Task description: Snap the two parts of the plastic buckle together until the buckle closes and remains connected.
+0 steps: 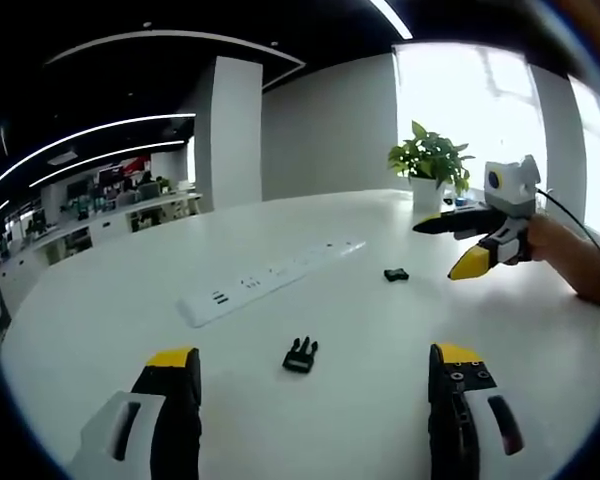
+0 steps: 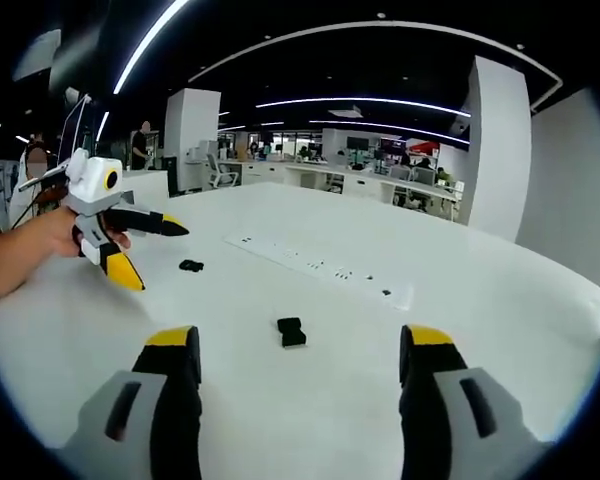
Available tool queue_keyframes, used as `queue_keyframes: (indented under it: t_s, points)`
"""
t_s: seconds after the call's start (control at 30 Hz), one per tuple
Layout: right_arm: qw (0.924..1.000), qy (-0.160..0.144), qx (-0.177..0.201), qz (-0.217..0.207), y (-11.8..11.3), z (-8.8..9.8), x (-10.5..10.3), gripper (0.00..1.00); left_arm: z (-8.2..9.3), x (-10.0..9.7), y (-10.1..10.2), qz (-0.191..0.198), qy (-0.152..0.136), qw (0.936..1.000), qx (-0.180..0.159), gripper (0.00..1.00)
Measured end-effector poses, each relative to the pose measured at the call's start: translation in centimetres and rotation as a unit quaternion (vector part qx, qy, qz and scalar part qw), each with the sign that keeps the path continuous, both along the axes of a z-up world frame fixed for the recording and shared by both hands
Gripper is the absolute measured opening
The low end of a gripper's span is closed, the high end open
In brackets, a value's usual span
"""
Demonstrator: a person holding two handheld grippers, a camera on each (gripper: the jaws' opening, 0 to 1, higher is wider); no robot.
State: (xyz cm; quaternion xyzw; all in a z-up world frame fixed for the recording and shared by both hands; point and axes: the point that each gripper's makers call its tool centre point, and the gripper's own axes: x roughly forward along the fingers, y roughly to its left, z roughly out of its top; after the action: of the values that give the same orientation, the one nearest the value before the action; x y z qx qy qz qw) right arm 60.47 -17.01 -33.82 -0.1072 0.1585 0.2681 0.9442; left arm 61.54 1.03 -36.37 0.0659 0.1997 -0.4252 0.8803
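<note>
Lying apart on the white round table (image 1: 500, 340) are the two buckle halves: the black pronged plastic buckle piece (image 1: 300, 355) sits near the left gripper (image 1: 315, 370), and the small black socket buckle piece (image 1: 396, 274) sits farther off, to the right of the long white power strip (image 1: 270, 280). Both the left gripper and the right gripper (image 2: 295, 350) have their yellow-tipped jaws wide apart and hold nothing. The job looks like it is just starting, so I think each gripper next needs to pick up one piece.
</note>
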Motion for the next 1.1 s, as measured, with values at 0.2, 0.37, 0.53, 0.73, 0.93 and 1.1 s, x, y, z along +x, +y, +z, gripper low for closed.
queue_keyframes:
  t_s: [0.2,0.37,0.53,0.73,0.93,1.1]
  points:
    - [1.0,0.003,-0.003,0.001,0.1,-0.2,0.3,0.8,-0.1,0.2,0.1,-0.002,0.001,1.0,-0.001,0.96]
    - [1.0,0.004,-0.003,0.004,0.3,-0.4,0.7,0.77,-0.4,0.4,0.4,0.0,0.006,1.0,0.003,0.93]
    - [0.9999,0.01,0.002,0.007,0.6,-0.5,1.0,0.74,0.0,0.7,0.3,-0.002,0.002,1.0,0.001,0.92]
    - [0.9999,0.008,0.003,0.007,0.6,-0.4,1.3,0.74,0.1,1.1,-0.1,-0.007,0.001,1.0,0.001,0.92]
    - [1.0,0.006,0.001,0.006,0.3,-0.4,1.6,0.73,0.1,1.4,-0.3,-0.012,-0.005,0.9999,0.005,0.91]
    - [0.9999,0.008,0.005,0.006,0.2,-0.4,2.2,0.73,-0.3,1.7,-0.4,-0.012,-0.006,0.9999,0.011,0.87]
